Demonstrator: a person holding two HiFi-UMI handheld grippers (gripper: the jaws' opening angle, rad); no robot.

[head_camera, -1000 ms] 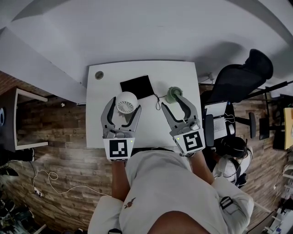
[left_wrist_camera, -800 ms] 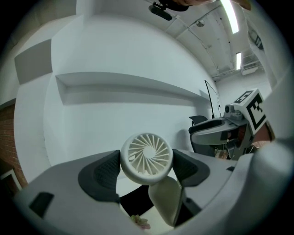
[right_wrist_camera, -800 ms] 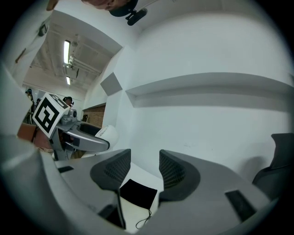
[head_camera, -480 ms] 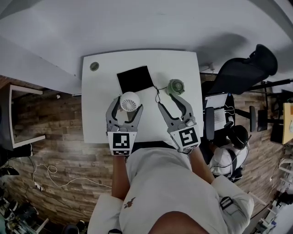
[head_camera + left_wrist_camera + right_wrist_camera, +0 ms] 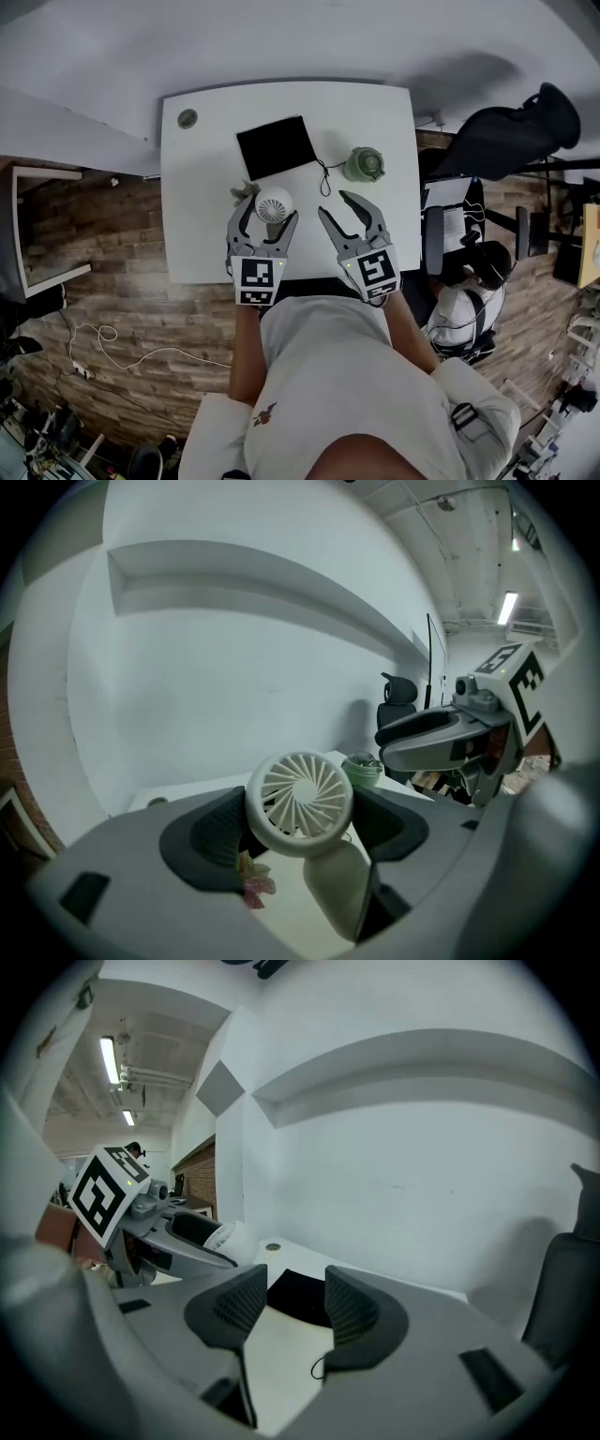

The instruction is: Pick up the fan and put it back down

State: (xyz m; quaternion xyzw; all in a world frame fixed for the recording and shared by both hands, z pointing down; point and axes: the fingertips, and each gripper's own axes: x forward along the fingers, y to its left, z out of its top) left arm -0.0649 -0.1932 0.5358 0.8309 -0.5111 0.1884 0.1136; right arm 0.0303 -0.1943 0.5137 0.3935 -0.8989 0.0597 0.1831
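A small white fan (image 5: 274,203) with a round grille head and a stubby handle sits between the jaws of my left gripper (image 5: 270,211), over the white table (image 5: 197,216). In the left gripper view both dark pads press on the sides of the fan head (image 5: 300,803), and the handle hangs below it. A small pink flower (image 5: 251,878) lies on the table beneath. My right gripper (image 5: 335,204) hovers just to the right, open, with nothing between its pads (image 5: 352,1312). The right gripper view shows the fan (image 5: 230,1238) at its left.
A black pad (image 5: 276,146) lies at the back of the table. A round green object (image 5: 363,165) with a thin cable stands at the back right. A small round disc (image 5: 187,118) marks the back left corner. A black office chair (image 5: 506,141) stands right of the table.
Both grippers have sunk toward the table side by side. The fan has come down with the left gripper, still between its jaws. The right gripper's jaws stay apart.
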